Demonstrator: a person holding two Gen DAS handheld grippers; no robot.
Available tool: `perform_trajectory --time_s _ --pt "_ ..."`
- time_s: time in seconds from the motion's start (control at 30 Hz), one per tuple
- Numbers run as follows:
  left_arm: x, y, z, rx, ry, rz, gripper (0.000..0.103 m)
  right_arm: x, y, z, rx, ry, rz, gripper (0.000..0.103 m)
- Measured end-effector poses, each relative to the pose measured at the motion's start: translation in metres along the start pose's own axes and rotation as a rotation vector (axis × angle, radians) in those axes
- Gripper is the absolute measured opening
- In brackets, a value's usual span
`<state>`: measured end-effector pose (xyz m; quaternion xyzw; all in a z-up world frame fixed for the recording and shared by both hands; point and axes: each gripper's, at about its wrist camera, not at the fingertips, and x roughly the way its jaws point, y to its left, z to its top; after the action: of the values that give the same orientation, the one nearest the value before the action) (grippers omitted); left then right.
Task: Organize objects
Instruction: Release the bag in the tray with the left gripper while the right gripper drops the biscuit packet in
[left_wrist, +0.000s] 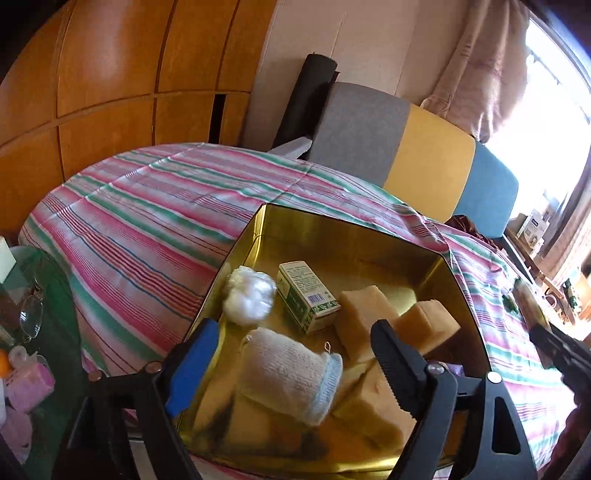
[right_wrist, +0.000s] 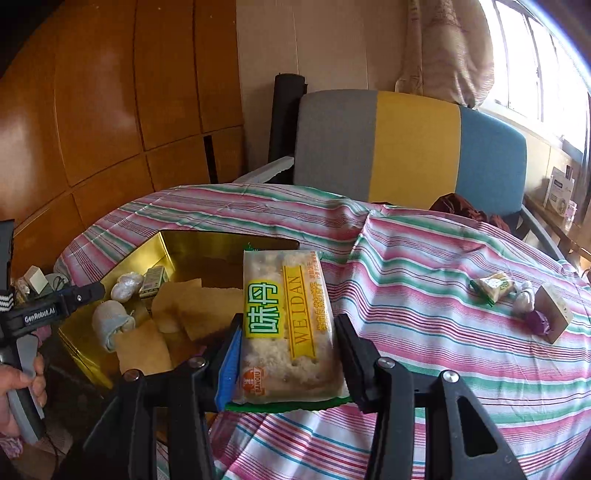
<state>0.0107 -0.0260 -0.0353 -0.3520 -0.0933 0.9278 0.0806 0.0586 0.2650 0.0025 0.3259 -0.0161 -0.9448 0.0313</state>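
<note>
A gold metal tin (left_wrist: 317, 229) sits on the striped bed. It holds a rolled white sock (left_wrist: 291, 373), a white garlic bulb (left_wrist: 249, 293), a small green-and-white box (left_wrist: 308, 295) and several tan sponge blocks (left_wrist: 364, 321). My left gripper (left_wrist: 291, 354) is open and empty, hovering above the sock. In the right wrist view the tin (right_wrist: 166, 251) lies at the left. My right gripper (right_wrist: 286, 339) is shut on a WEIDAN cracker packet (right_wrist: 286, 321), held above the bed beside the tin's right edge.
Striped bedspread (right_wrist: 424, 332) carries a small snack packet (right_wrist: 493, 286), a garlic bulb (right_wrist: 524, 297), a purple wrapped piece (right_wrist: 541, 321) and a block (right_wrist: 556, 308) at right. A grey-yellow-blue headboard (right_wrist: 413, 147) stands behind. A cluttered side table (left_wrist: 26, 332) is at left.
</note>
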Motion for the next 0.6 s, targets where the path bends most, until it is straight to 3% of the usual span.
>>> perform_trajectory --time_s 0.37,0.6 --pt "-0.009 -0.002 -0.005 -0.021 0.023 -0.023 0.09 0.042 0.043 0.039 -0.022 0.113 0.11 0.048" --pt "-0.012 0.001 -0.011 -0.008 0.025 -0.017 0.09 0.08 0.068 0.058 -0.077 0.202 0.126 0.048"
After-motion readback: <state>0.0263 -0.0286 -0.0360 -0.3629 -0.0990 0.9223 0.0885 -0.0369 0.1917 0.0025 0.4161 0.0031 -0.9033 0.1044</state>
